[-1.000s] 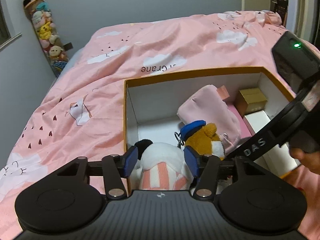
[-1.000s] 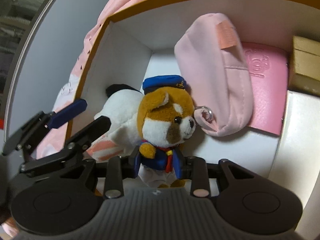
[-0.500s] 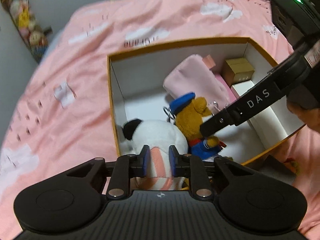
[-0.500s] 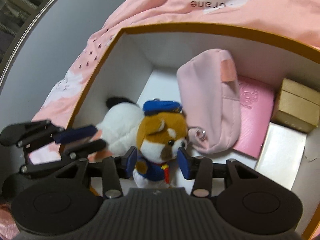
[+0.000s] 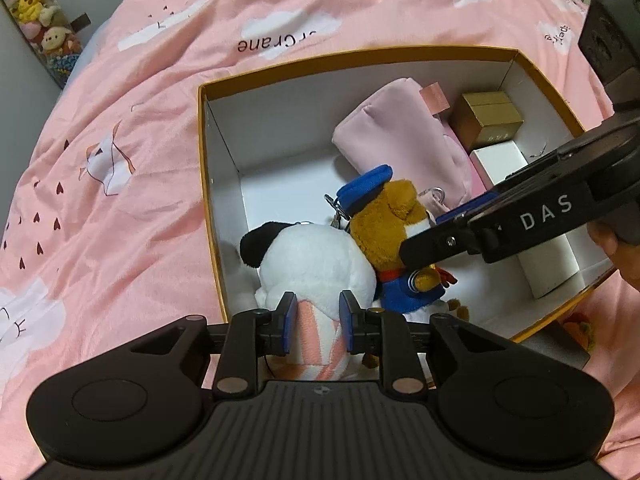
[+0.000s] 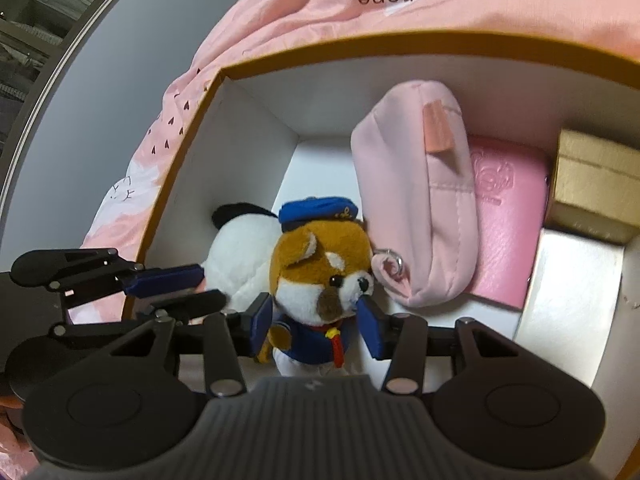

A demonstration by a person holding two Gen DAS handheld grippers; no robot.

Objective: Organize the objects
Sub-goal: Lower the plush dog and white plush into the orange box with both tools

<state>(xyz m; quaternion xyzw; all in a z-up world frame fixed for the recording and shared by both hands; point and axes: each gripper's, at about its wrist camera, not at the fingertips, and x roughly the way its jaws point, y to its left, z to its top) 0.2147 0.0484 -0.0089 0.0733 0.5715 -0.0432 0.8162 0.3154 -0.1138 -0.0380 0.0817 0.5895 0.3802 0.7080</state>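
Inside the orange-rimmed box (image 5: 280,70), the left gripper (image 5: 318,322) pinches the white plush (image 5: 316,264) while the right gripper (image 6: 316,330) has just been opening its fingers around the sailor dog plush (image 6: 320,280) beside it, so withdrawal seems next.

"das" on right gripper (image 5: 546,214), "crane" on bedspread (image 5: 276,42)

Pink cloud-print duvet (image 5: 132,148) (stuffed toys (image 5: 36,8) hang by the wall).
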